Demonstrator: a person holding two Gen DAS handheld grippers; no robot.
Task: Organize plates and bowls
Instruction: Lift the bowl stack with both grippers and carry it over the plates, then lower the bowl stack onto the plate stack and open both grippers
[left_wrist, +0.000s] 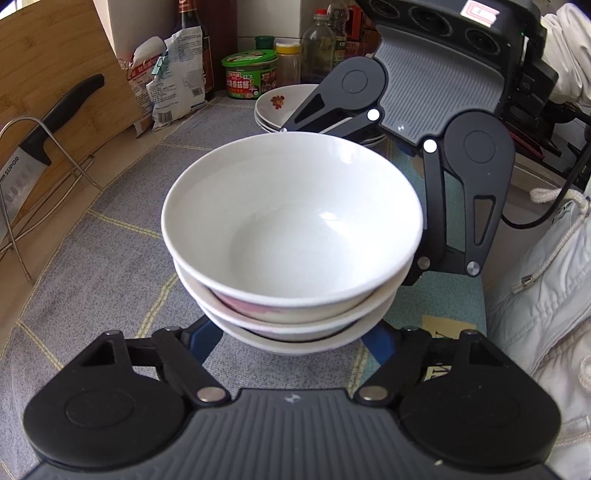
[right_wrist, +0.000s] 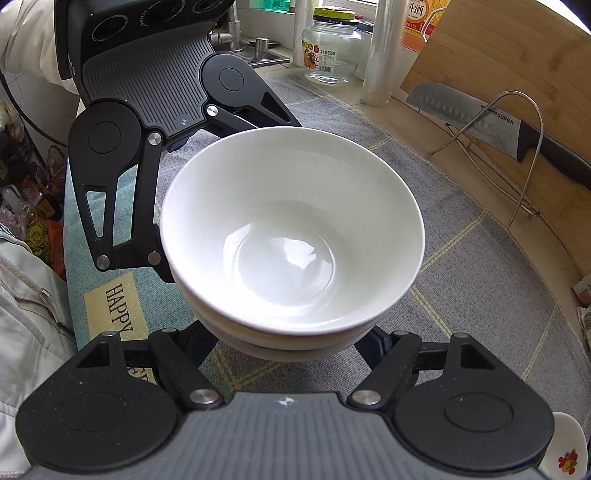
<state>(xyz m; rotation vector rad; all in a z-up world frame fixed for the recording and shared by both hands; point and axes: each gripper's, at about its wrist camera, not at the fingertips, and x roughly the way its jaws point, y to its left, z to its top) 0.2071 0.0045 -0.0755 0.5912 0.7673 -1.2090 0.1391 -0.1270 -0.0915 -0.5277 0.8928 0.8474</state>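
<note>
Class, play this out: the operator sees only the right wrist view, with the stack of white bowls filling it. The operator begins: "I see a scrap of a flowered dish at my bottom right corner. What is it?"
Observer: It belongs to a stack of plates beyond the bowl stack, on the grey mat.
Operator: How many bowls are stacked?
Observer: The left wrist view shows three rims; the middle bowl has a pinkish pattern on its outside.
Operator: What stands behind the plates?
Observer: A green-lidded tub and several bottles, by the wall.
Operator: Where is my own gripper?
Observer: The right gripper straddles the stack's far side; its fingertips are hidden, as are those of the left gripper.
</note>
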